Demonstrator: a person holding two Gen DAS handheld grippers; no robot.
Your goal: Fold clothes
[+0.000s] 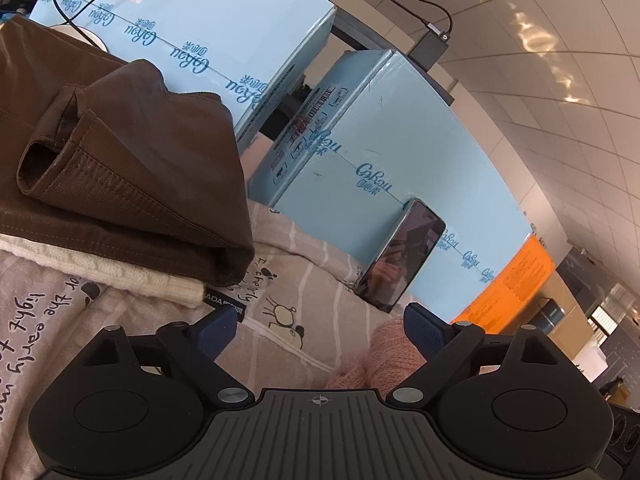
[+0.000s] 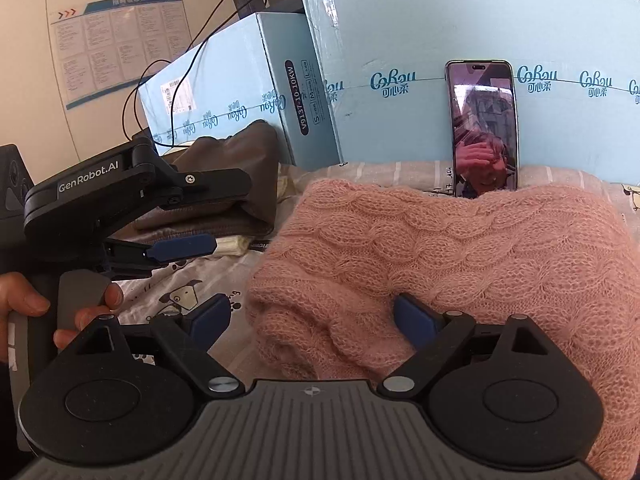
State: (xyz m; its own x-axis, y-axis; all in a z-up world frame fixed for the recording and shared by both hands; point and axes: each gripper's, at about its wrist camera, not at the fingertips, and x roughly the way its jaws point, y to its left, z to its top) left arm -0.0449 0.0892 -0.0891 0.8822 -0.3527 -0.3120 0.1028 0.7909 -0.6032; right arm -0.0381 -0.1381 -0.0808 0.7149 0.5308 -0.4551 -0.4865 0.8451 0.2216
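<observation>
Right gripper (image 2: 312,320) is hanging released, folded pink sweater (image 2: 460,248) lying between its fingers; left gripper (image 1: 320,324) is released, sweater edge beside it.

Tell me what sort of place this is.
Probably an office or workroom with a makeshift folding station: a printed bedsheet serves as the work surface, pale blue shipping cartons stand behind it, and a notice board hangs on the wall.

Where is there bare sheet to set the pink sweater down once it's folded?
Free: the printed sheet between the pink sweater and the brown jacket stack, though the left gripper hangs over it. Crowded: the back edge, where blue boxes and a propped phone stand.
</observation>
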